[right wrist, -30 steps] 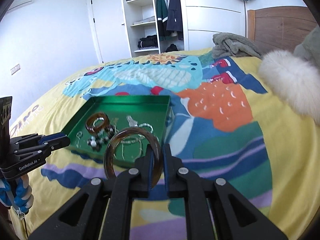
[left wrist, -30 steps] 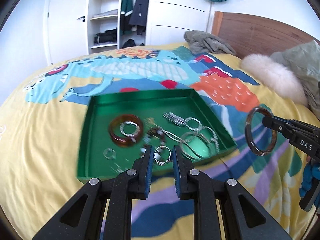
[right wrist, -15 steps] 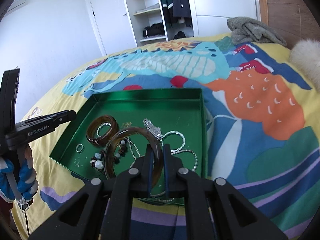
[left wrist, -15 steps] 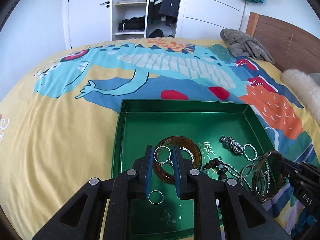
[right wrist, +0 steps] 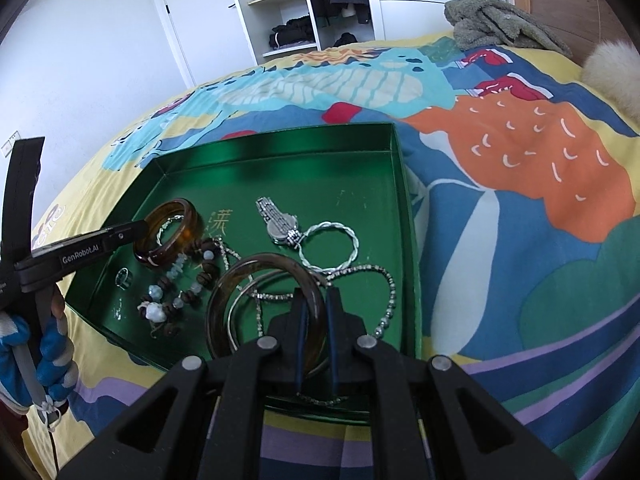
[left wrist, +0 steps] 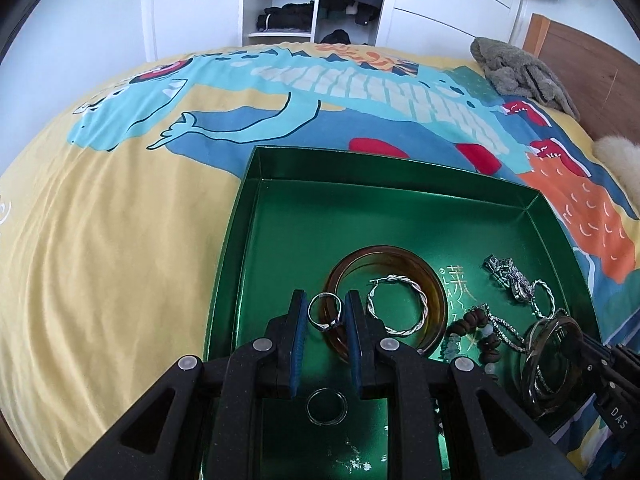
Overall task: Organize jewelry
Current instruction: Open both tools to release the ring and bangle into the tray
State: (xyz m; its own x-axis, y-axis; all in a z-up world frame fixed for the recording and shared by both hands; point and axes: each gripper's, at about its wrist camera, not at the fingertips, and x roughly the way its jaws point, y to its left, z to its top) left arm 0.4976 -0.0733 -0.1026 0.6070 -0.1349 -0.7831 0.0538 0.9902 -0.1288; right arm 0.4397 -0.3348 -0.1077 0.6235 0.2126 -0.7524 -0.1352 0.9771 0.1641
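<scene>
A green tray lies on the bed, also seen in the right wrist view. My left gripper is shut on a small silver ring and holds it over the tray's near left part, above an amber bangle. My right gripper is shut on a dark brown bangle over the tray's near right part; it shows in the left wrist view. In the tray lie a watch, a twisted silver hoop, a bead bracelet, a chain and a loose ring.
The bed has a yellow cover with a bright cartoon print. A grey garment and a white fluffy cushion lie at the bed's head. An open wardrobe stands behind.
Both grippers have moved forward and down over the tray, each still holding its piece. The brown bangle has come from beside the tray to above its near right part.
</scene>
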